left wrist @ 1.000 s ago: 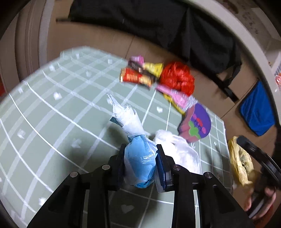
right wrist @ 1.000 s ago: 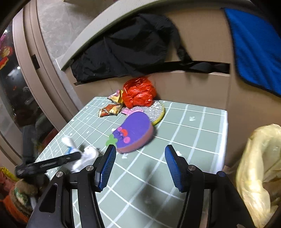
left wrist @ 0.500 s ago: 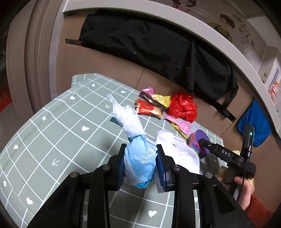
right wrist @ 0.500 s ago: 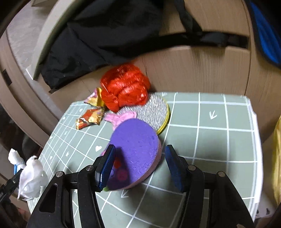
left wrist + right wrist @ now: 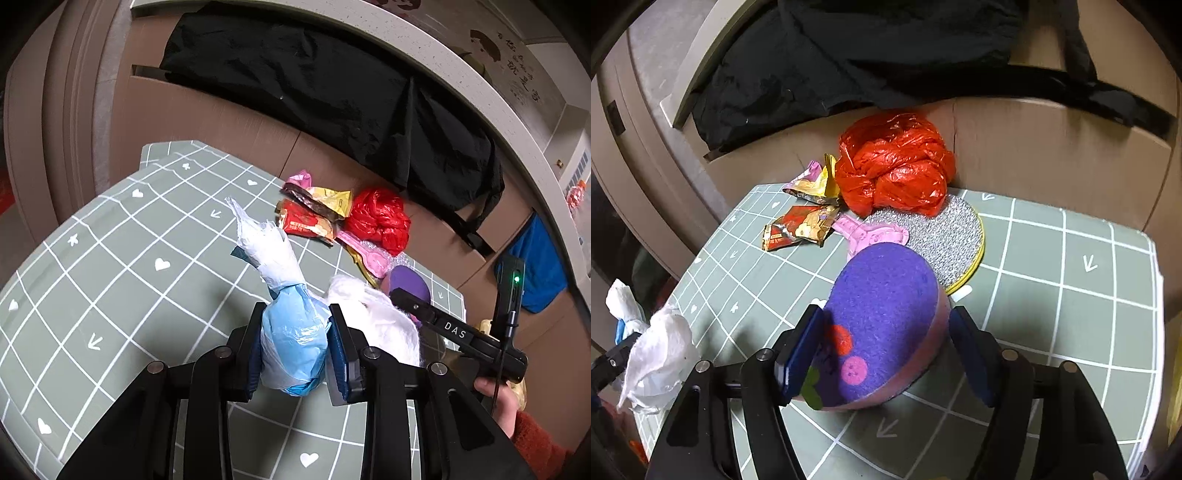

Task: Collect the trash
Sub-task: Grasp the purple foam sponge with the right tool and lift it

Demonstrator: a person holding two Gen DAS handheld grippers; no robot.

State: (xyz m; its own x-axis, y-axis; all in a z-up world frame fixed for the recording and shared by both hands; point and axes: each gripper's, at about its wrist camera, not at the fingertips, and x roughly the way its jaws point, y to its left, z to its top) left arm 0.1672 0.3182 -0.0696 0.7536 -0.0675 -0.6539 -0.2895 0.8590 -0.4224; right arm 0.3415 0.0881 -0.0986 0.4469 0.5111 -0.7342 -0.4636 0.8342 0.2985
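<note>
The left gripper [image 5: 295, 343] is clamped on a blue and white plastic bundle [image 5: 291, 332], its pads pressing the blue bulge from both sides above the desk [image 5: 122, 258]. The bundle's long axis runs away from the gripper, and its twisted white tail points up and toward the far edge of the desk. A crumpled white bag [image 5: 380, 317] hangs just beside the bundle, on the side nearer the purple sponge [image 5: 882, 317].

The right gripper [image 5: 886, 350] straddles the purple sponge, which rests on the desk; its jaws are opening, with the sponge between them. The left pad lies against the sponge's decorated end, while the right pad stands just off its pink rim. The oval sponge tilts, its long axis running from the gripper toward the back of the desk.

Just behind the sponge lie a silver scouring pad [image 5: 945, 236] and a pink plastic piece [image 5: 871, 234]. Beyond those sit a red plastic bag [image 5: 894, 166] and snack wrappers [image 5: 801, 225].
</note>
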